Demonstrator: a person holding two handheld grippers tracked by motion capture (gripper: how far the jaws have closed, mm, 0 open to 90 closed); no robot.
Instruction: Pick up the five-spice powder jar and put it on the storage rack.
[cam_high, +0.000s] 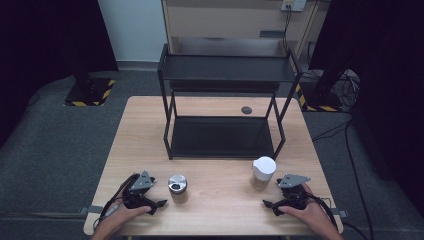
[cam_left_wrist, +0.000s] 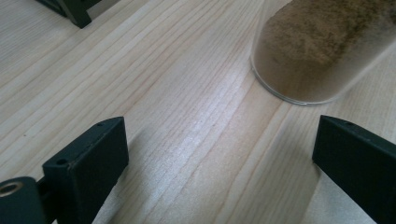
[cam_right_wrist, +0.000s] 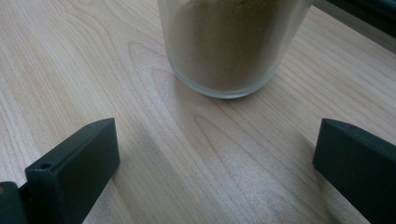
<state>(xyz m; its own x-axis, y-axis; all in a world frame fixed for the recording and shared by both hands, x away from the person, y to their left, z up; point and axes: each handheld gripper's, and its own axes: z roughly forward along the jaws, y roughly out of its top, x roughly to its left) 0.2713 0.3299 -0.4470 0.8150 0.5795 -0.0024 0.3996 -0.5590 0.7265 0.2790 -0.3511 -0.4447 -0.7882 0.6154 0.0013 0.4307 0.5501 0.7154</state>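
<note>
A: Low in the high view, the left tongs (cam_high: 159, 203) and the right tongs (cam_high: 268, 204) rest on the worktop (cam_high: 220, 210), each in a hand. Are they gripping anything?

B: No. Both stand released, jaws wide apart with only bare wood between them, as each gripper view shows.

A: And the things they face?

B: Just beside the left tongs, at lower centre-left, stands the metal-lidded jar (cam_high: 177, 187); in the left gripper view its brown-filled base (cam_left_wrist: 308, 60) sits at upper right, off the jaws' centre line. Near the right tongs, at lower centre-right, is the white-lidded jar (cam_high: 263, 172), which the right gripper view shows at top centre (cam_right_wrist: 229, 46), squarely ahead.

A: So how should the reach go?

B: Probably the left hand should swing round until the jar sits midway between the jaws, then slide in level and close on the glass body below the lid. The right can go straight in.

A: Beyond them?

B: The black two-tier shelf (cam_high: 225, 70) stands at centre frame, likely where the jars belong.
</note>
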